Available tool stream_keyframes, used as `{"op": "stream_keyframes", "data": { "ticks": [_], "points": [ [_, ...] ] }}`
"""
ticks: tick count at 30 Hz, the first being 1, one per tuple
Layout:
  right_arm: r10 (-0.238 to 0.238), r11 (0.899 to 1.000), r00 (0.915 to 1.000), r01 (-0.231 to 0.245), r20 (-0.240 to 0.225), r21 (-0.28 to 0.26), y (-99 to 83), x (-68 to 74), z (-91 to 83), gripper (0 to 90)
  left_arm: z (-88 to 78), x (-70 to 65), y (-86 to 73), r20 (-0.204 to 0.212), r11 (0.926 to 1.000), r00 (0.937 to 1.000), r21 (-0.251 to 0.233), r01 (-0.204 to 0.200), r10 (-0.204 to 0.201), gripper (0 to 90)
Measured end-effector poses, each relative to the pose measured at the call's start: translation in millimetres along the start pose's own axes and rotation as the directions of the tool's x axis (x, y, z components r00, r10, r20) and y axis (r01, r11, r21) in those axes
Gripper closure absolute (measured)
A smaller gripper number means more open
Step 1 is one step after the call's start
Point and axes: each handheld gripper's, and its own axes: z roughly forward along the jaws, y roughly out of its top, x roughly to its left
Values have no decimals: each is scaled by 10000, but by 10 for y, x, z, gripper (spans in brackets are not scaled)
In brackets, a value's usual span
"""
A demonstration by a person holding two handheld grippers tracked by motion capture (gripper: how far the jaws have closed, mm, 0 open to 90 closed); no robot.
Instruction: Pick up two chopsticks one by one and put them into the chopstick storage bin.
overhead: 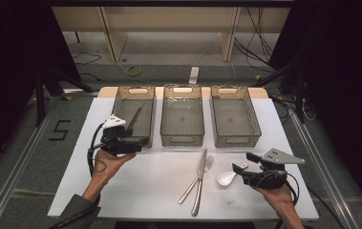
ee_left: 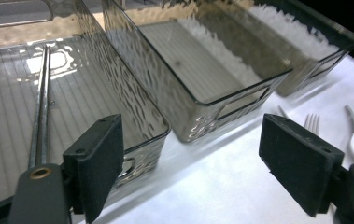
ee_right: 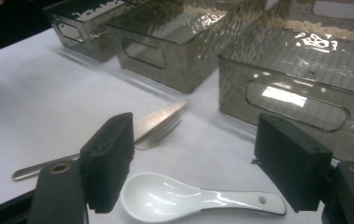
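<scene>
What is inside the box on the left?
A pair of metal chopsticks lies inside the left box, leaning toward its far end. The left tongs hang open by its near wall, which hides a bit of the floor.

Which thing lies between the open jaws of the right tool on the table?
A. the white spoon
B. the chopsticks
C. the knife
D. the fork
A. In the right gripper view the white spoon lies on the table between the open jaws of the right tool, while the knife and the fork lie farther off.
</scene>
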Motion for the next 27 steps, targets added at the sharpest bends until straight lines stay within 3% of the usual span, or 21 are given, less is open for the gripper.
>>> {"op": "stream_keyframes", "data": {
  "ticks": [3, 5, 8, 12, 17, 23, 27],
  "points": [
    [108, 9998, 9999, -110, 135, 181, -4, -77, 35, 304, -19, -48, -46, 161, 9998, 9997, -56, -172, 173, 216],
    [115, 9994, 9995, -124, 281, 331, -7, -115, 53, 307, -35, -77, -74, 799, 9998, 9967, 59, 168, -172, 214],
    [243, 9981, 9985, -270, 497, 549, -29, -189, 69, 318, -56, -132, -124, 1055, 9998, 9943, 103, 153, -163, 212],
    [381, 9962, 9976, -425, 583, 758, -35, -269, 98, 331, -90, -198, -185, 1092, 9993, 9933, 29, -383, 378, 203],
    [309, 9943, 9979, -365, 572, 1000, -41, -290, 141, 336, -122, -212, -267, 1470, 9993, 9885, -17, -364, 363, 191],
    [272, 9920, 9983, -333, 515, 1217, -47, -310, 164, 360, -188, -192, -300, 1456, 9982, 9878, -324, -507, 549, 174],
    [260, 9890, 9982, -335, 534, 1444, -47, -326, 198, 402, -207, -195, -325, 1292, 9959, 9877, -324, -845, 880, 171]
  ]
}}
